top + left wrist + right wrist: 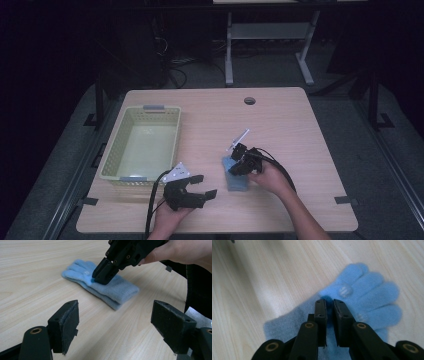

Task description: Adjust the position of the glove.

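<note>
A light blue knitted glove (237, 182) lies flat on the wooden table (285, 130), right of centre near the front. My right gripper (234, 170) points down onto it, jaws shut, with a pinch of the blue fabric caught between the pads. In the right gripper view the right gripper (330, 302) bites the glove (372, 297) at its palm, just below the fingers. My left gripper (206, 185) hovers left of the glove, open, with nothing between its jaws. From the left gripper view, the left gripper (115, 312) faces the glove (120, 291) and the right gripper (101, 277).
A pale yellow plastic basket (112, 150) stands at the table's left side and looks to hold nothing. A round cable hole (249, 100) sits near the far edge. Bare tabletop stretches behind and to the right of the glove. Cables trail from both grippers toward the front edge.
</note>
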